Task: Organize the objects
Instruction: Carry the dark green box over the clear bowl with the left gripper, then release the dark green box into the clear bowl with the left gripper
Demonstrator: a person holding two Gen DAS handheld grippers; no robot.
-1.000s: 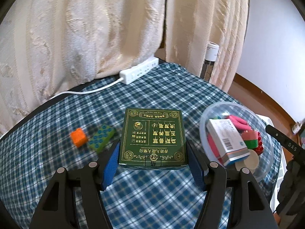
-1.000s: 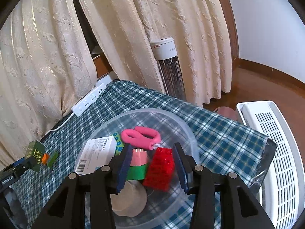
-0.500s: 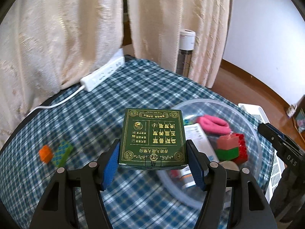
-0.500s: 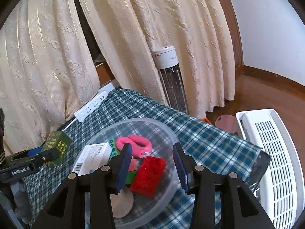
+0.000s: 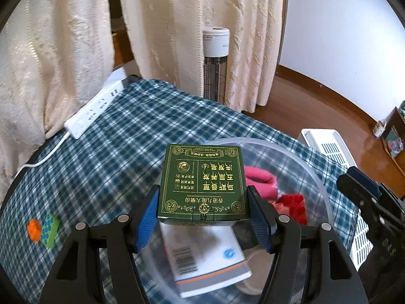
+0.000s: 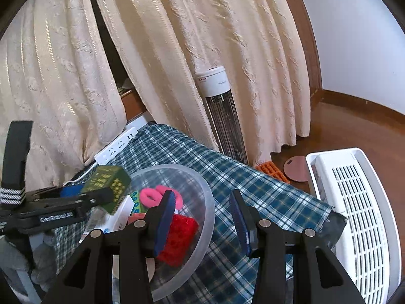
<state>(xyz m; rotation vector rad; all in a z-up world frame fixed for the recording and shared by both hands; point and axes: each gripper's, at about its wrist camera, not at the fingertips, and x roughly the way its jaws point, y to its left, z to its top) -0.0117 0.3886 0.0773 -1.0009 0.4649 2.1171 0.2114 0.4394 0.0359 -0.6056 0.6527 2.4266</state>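
Observation:
My left gripper [image 5: 202, 215] is shut on a dark green box with gold print [image 5: 202, 182] and holds it above the clear plastic bowl [image 5: 311, 167]. The bowl holds a white medicine box [image 5: 205, 261], a pink ring toy [image 5: 260, 174] and a red brick [image 5: 293, 205]. In the right wrist view the green box [image 6: 106, 185] hangs over the bowl's left rim [image 6: 205, 190]. My right gripper [image 6: 202, 223] is open and empty above the bowl's right edge, next to the red brick [image 6: 179, 238]. An orange brick [image 5: 34, 229] and a green-blue brick [image 5: 50, 228] lie on the cloth at left.
The table has a blue plaid cloth [image 5: 126, 139]. A white power strip [image 5: 93, 109] lies at its far edge by cream curtains. A tower heater [image 6: 222, 116] stands behind. A white slatted appliance [image 6: 354, 215] stands on the floor to the right.
My left gripper has carried the green box to the right, from the bare cloth to above the bowl. My right gripper has drawn back and to the right, off the bowl's middle.

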